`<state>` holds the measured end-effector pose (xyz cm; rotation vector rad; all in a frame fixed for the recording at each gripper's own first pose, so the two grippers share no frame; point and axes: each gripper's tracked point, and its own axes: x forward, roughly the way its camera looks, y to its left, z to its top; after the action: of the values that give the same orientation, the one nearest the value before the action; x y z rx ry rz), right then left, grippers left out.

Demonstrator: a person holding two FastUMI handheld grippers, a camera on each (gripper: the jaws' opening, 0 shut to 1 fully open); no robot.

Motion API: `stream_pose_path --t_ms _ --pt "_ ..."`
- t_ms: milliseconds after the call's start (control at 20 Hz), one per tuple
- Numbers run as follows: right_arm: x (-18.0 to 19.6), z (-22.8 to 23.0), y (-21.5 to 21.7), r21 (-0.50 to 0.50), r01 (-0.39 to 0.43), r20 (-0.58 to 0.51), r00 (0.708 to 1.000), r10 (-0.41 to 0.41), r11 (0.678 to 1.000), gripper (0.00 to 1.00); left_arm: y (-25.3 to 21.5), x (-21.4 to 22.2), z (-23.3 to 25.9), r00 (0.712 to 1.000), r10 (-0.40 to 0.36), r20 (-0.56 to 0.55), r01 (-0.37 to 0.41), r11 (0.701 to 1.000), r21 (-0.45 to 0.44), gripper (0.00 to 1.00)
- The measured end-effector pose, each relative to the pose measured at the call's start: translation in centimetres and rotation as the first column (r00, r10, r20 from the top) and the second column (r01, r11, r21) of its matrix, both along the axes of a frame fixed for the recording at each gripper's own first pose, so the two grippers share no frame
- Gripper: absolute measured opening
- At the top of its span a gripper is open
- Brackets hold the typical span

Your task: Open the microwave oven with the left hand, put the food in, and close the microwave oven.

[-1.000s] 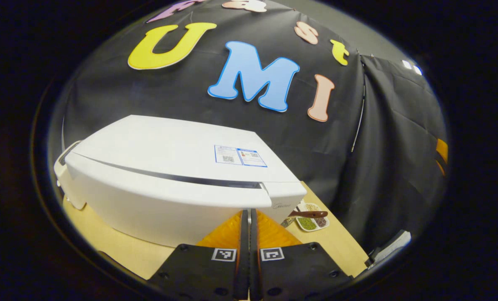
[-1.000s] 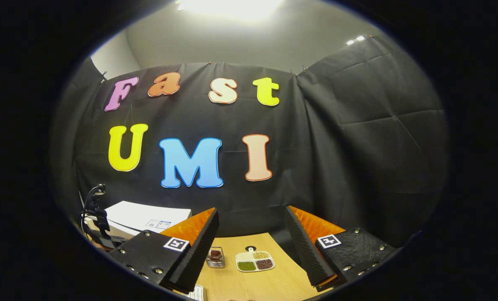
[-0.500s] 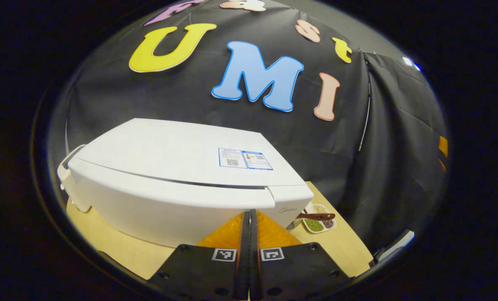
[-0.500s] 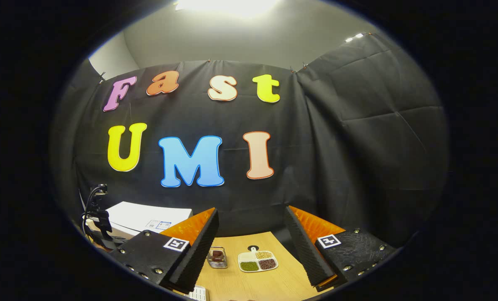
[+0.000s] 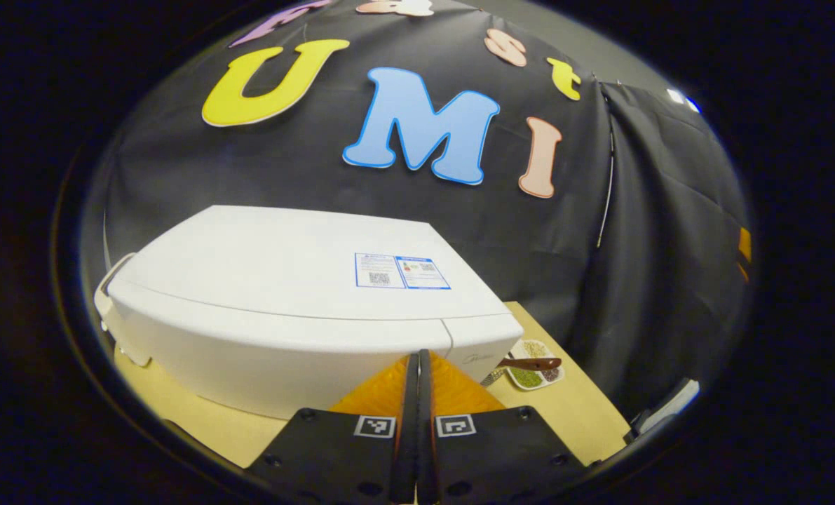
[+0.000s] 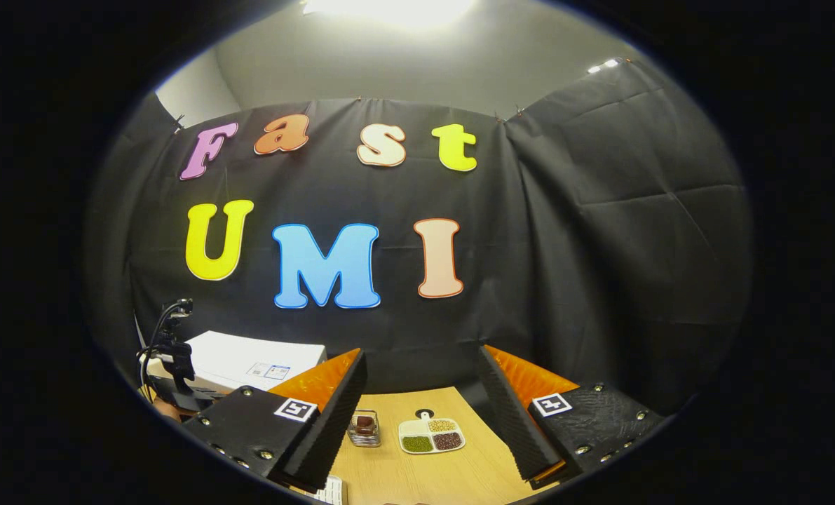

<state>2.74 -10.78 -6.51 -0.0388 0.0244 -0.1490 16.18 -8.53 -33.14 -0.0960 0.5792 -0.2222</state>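
Now, step: door looks shut; the job seems at or near its end.
Left gripper [image 5: 417,365]: jaws pressed together, holding nothing, right up against the microwave [image 5: 298,308] front near the door's right edge.
Right gripper [image 6: 421,393]: jaws wide apart, empty, raised above the tabletop [image 6: 424,477].
Microwave: white, on the tabletop's left; door seam reads as a thin line, flush.
Food: cannot tell whether it is inside; a small glass dish [image 6: 364,429] and a divided plate [image 6: 431,435] of beans sit well right of the microwave.
Risk: if the latch has not caught, the door may spring back once the left gripper backs off.
Risk: pushing too hard could slide the microwave across the tabletop.
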Motion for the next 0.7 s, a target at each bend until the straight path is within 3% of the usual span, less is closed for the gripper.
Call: stream_pose_path --t_ms 350,550,700 --pt "0.0 0.1 3.0 0.025 -0.044 -0.008 0.999 0.044 0.999 0.96 2.7 -0.9 10.5 0.973 -0.031 0.228 -0.001 0.99 0.138 0.07" --pt "0.7 1.5 7.0 0.047 -0.11 0.011 0.994 0.109 0.993 0.96 8.6 -4.3 20.0 0.911 0.101 0.4 -0.154 0.983 0.104 0.1" --pt "0.6 2.7 10.2 0.05 -0.15 0.007 0.989 0.15 0.987 0.96 12.2 -8.6 25.0 0.879 0.16 0.449 -0.221 0.971 0.087 0.93"
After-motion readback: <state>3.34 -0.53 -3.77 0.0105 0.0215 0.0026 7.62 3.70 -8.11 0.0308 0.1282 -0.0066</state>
